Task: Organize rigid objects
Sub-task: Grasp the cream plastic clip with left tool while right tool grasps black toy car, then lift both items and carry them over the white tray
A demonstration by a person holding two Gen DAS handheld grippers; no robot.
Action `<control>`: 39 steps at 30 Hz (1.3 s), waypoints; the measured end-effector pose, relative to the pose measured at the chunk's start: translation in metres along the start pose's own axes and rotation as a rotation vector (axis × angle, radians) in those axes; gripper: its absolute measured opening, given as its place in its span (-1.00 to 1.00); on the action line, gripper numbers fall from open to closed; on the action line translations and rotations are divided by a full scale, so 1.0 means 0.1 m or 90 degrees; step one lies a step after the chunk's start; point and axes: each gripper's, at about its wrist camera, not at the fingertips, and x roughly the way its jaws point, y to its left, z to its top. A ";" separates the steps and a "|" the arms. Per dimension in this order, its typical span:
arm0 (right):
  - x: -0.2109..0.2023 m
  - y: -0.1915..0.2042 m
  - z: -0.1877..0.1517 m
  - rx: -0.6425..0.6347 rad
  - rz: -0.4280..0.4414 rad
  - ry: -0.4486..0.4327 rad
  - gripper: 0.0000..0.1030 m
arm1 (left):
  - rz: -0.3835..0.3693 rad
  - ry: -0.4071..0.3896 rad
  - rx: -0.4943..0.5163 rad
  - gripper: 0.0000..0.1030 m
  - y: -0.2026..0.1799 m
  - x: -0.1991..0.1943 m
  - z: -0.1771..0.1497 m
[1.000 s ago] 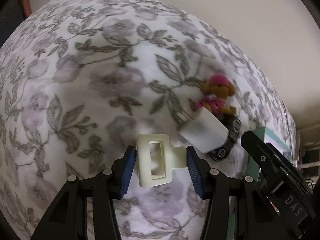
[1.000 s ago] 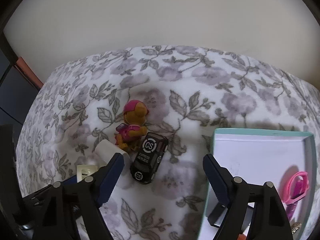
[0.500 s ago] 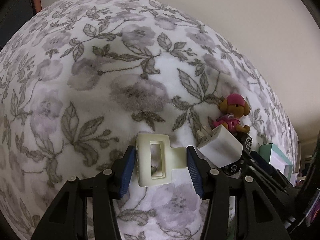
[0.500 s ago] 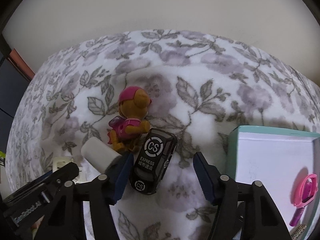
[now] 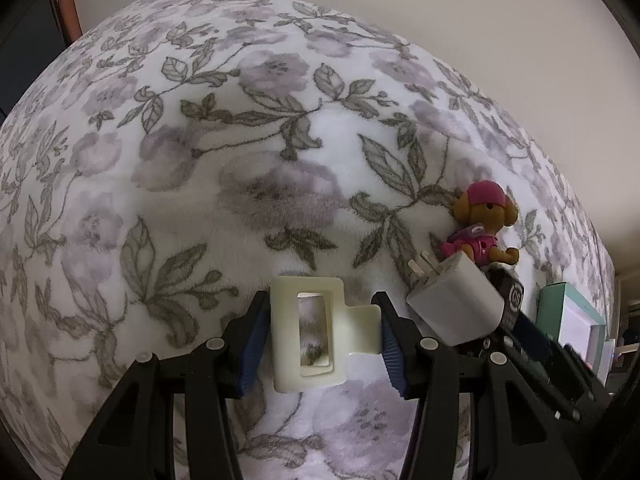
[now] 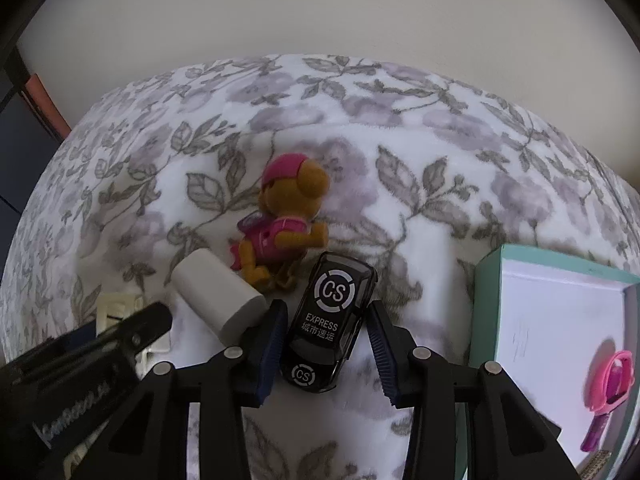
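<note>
The left gripper point(image 5: 322, 336) is clamped on a stiff, light clip point(image 5: 306, 334), while the right gripper point(image 6: 326, 344) straddles the car point(image 6: 330, 322), jaws apart; it looks glossy and slippery, so squeeze its flat flanks mid-body

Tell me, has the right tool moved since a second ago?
Yes. The right tool has advanced toward the black toy car, which now sits between its fingers instead of ahead of them; the teal box shifted rightward in view.
</note>
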 end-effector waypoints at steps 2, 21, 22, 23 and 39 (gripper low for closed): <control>-0.02 -0.01 -0.05 0.004 0.010 0.000 -0.16 | 0.001 0.001 -0.001 0.02 0.02 -0.01 0.01; -0.29 -0.22 -0.34 0.038 0.098 -0.015 -0.27 | -0.029 -0.002 -0.019 0.01 0.01 -0.17 0.00; -0.30 -0.23 -0.34 0.039 0.103 -0.017 -0.27 | -0.035 -0.002 -0.023 0.01 0.00 -0.18 0.00; -0.33 -0.23 -0.33 0.038 0.106 -0.020 -0.27 | -0.037 -0.004 -0.025 0.01 -0.01 -0.21 0.00; -1.47 -0.76 -0.10 0.062 0.133 -0.178 -0.27 | -0.117 -0.146 0.022 0.01 -0.51 -1.24 0.05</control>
